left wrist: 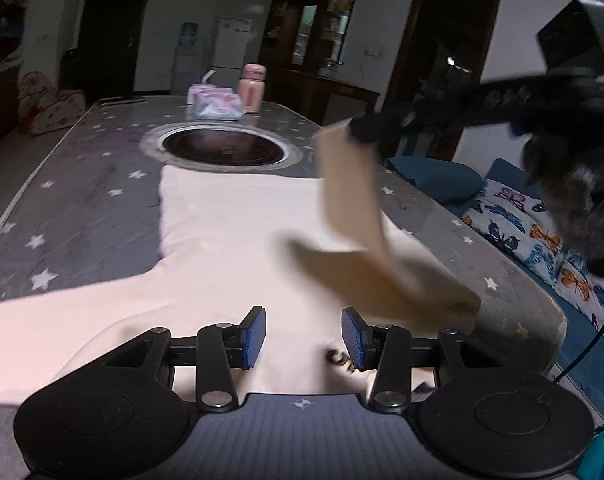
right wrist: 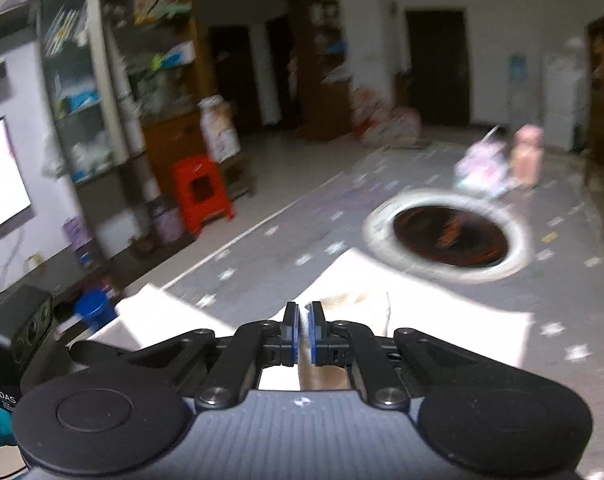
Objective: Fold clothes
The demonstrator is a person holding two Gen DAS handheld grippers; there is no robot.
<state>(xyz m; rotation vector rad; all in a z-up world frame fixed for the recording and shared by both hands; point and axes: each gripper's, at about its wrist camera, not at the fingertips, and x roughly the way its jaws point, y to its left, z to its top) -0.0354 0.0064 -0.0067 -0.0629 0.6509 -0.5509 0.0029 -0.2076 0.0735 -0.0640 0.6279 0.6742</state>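
Left claw (left wrist: 304,338) gapes; only its view shows lifted sleeve (left wrist: 350,196).

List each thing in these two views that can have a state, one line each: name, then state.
left gripper: open, nothing between its pads, above the garment.
right gripper: shut on the sleeve, lifted.
garment: cream, spread flat on the table.
sleeve: raised off the table, pulled over the garment.
table: covered by a grey starred cloth.
round burner: set into the table, uncovered.
pink bottle: upright, capped.
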